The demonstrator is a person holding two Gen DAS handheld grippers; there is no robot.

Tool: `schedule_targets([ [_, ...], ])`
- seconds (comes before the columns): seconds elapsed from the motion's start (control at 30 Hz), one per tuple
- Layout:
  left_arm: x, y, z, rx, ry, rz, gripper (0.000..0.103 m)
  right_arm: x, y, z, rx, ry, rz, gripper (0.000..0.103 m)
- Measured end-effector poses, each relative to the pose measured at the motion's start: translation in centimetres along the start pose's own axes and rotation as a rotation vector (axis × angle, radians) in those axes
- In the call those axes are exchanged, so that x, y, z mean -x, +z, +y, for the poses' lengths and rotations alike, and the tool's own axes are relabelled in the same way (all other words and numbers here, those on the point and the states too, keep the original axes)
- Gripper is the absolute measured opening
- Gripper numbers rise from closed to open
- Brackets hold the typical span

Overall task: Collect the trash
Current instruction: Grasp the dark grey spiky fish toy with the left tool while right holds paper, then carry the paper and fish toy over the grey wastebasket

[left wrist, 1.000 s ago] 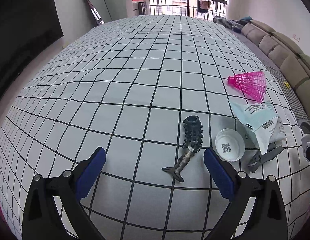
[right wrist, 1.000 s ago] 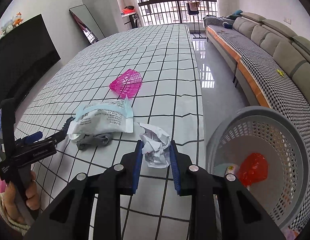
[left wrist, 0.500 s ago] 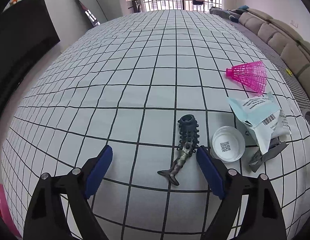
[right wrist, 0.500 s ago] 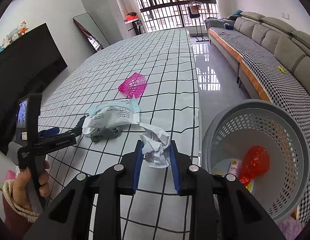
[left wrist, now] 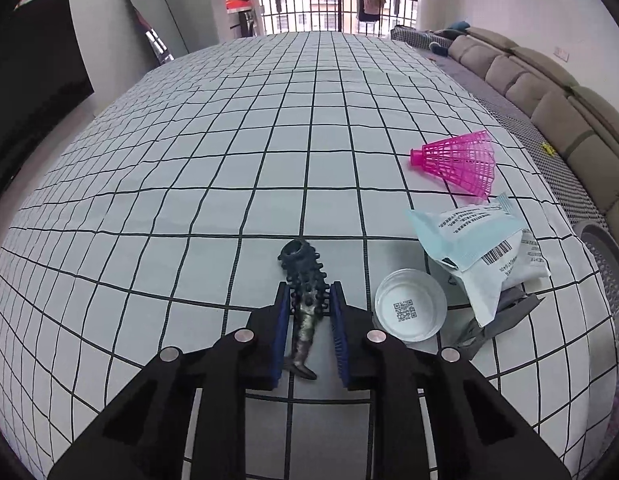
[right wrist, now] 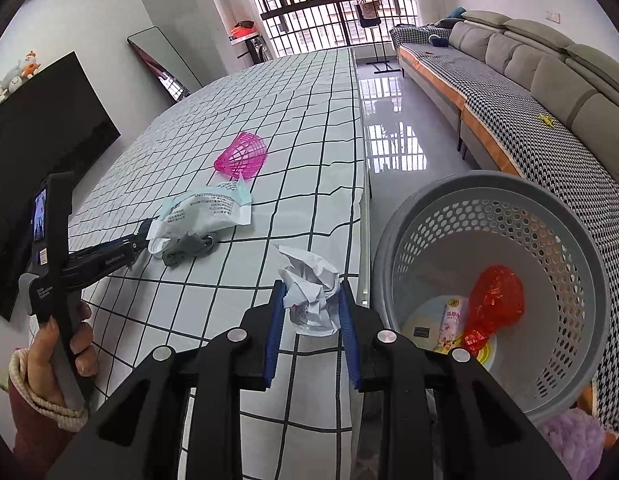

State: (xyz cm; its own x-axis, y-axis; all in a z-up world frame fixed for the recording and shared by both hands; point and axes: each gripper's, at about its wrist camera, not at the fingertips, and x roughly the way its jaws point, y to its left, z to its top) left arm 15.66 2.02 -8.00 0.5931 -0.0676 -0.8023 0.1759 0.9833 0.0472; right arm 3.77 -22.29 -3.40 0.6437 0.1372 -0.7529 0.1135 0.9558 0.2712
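left gripper (left wrist: 309, 312): we've got the pads pressed on the dark knobbly toy (left wrist: 303, 300), at the waist where the studded head meets the tail. It's lying on the checked tablecloth (left wrist: 213, 184), near edge, centre.
right gripper (right wrist: 311, 304): pinching a crumpled paper wad (right wrist: 311, 294), clear of the cloth by our read, near the table's right edge.
bin: grey perforated basket (right wrist: 557, 240) on the floor, right of the table. Red plastic bag (right wrist: 495, 300) and some packets are already in it.
left on table: white round lid (left wrist: 411, 305) with a QR code, just right of the toy; printed pouch (left wrist: 475, 248) overlapping a grey rag (left wrist: 501, 320); pink mesh cone (left wrist: 461, 162) farther right.
risk 1: the toy is lumpy and tapered. Our grip looks off-centre, so on lifting it may pivot or slip out tail-first.
risk 2: the lid sits close to the left gripper's right finger; a sideways swing could knock it off the edge.
risk 3: the paper wad is light and springy. Release it short of the rim and it lands on the floor or in the gap between table and basket.
risk 4: both hands heading for the basket at once means crossed arms, since the left hand (right wrist: 69, 344) is well to the left.
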Motion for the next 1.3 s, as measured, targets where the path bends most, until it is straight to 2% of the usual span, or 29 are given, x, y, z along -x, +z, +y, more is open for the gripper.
schedule_targets([
  [0.17,0.5,-0.2,0.4,0.014,-0.019,-0.002,0.02,0.2,0.0,0.1,0.001,-0.009,-0.003,0.026],
  [0.43,3.0,-0.1,1.0,0.019,-0.03,-0.051,0.02,1.2,-0.2,0.1,-0.004,-0.021,-0.017,0.026],
  [0.67,6.1,-0.4,-0.4,-0.014,-0.069,-0.09,0.02,2.9,-0.6,-0.6,-0.016,-0.03,-0.043,0.026],
  [1.03,11.1,-1.0,-8.0,-0.141,-0.198,-0.154,0.02,6.0,-2.1,-4.5,-0.078,-0.077,-0.088,0.026],
  [1.3,12.5,-1.7,-15.2,-0.212,-0.313,-0.15,0.02,7.6,-3.3,-9.2,-0.142,-0.134,-0.105,0.026],
])
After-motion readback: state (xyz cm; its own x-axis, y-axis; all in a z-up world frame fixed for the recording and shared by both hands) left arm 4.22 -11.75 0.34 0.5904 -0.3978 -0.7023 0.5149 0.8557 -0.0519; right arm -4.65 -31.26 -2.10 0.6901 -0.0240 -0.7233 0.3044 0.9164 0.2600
